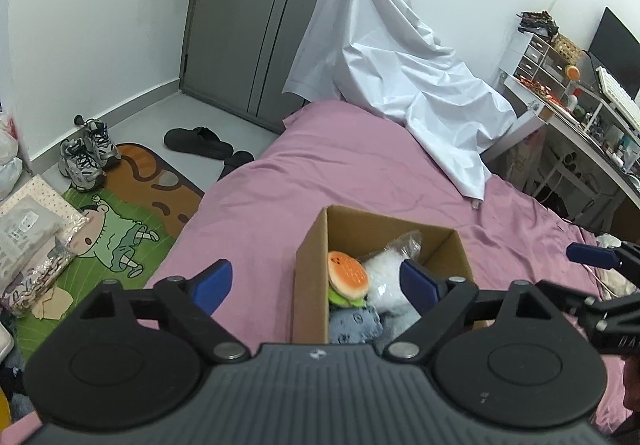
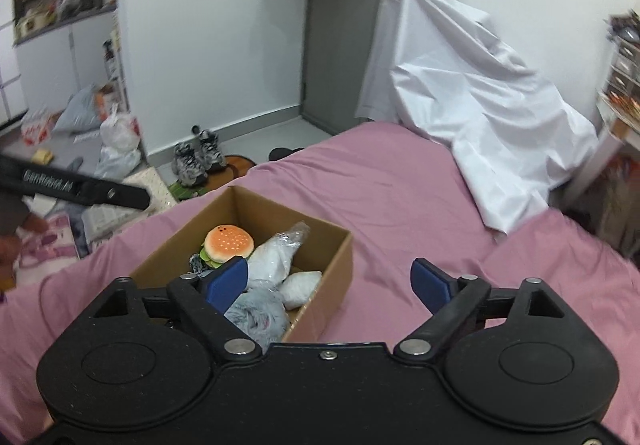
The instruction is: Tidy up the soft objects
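An open cardboard box (image 1: 311,261) (image 2: 335,265) sits on the pink bed (image 1: 360,173) (image 2: 400,185). Inside lie a burger plush (image 1: 348,274) (image 2: 229,243), a white plush in a clear bag (image 1: 385,279) (image 2: 276,257), a blue patterned cloth (image 1: 354,325) and a grey fluffy toy (image 2: 256,319). My left gripper (image 1: 316,279) hovers over the box's near left side, open, nothing between its blue pads. My right gripper (image 2: 329,279) is open over the box's right wall, also empty. A blue pad of the right gripper (image 1: 592,255) shows at the right edge of the left wrist view.
A white sheet (image 1: 392,57) (image 2: 472,93) drapes over something at the bed's far end. On the floor to the left lie sneakers (image 1: 86,157), black slippers (image 1: 200,141), a cartoon mat (image 1: 132,221) and plastic bags (image 2: 116,141). A cluttered desk (image 1: 580,105) stands to the right.
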Demonstrator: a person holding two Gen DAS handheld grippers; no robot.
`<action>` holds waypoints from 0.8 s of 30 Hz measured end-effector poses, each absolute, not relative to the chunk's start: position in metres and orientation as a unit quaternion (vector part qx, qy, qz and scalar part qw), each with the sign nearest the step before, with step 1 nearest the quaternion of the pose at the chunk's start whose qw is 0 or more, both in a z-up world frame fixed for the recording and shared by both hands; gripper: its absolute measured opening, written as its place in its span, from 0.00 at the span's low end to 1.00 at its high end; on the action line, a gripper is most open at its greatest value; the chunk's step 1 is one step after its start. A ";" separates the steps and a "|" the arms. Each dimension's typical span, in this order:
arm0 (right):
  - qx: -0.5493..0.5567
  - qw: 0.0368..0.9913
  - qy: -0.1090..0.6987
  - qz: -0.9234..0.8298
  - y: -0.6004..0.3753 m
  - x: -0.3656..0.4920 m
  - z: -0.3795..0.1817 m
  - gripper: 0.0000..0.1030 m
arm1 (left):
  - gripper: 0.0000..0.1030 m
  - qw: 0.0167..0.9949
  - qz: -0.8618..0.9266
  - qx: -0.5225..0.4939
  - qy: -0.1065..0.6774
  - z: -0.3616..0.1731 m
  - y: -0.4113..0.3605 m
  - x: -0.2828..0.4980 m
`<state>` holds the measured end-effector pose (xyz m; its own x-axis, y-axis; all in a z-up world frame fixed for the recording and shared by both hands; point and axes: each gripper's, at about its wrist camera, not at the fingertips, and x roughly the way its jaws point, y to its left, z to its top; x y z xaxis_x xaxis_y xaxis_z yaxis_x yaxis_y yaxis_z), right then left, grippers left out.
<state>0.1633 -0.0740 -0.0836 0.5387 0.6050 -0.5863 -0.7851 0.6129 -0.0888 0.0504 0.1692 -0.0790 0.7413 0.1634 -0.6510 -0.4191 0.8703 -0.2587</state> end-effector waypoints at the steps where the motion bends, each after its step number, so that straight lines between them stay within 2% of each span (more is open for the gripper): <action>1: -0.165 0.862 0.262 0.400 -0.079 0.163 -0.081 0.89 | 0.91 0.912 0.159 -0.197 0.323 -0.078 0.167 0.048; 7: -0.112 0.874 0.281 0.381 -0.110 0.158 -0.066 1.00 | 0.96 0.910 0.150 -0.197 0.332 -0.062 0.154 0.034; 24: -0.072 0.868 0.326 0.368 -0.178 0.132 -0.038 1.00 | 0.99 0.903 0.126 -0.180 0.370 -0.032 0.109 -0.004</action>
<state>0.1321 -0.1777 -0.0378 0.5170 0.5919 -0.6183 -0.6852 0.7191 0.1154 -0.0040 0.1089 -0.0317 0.6940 0.0932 -0.7140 -0.3602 0.9035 -0.2322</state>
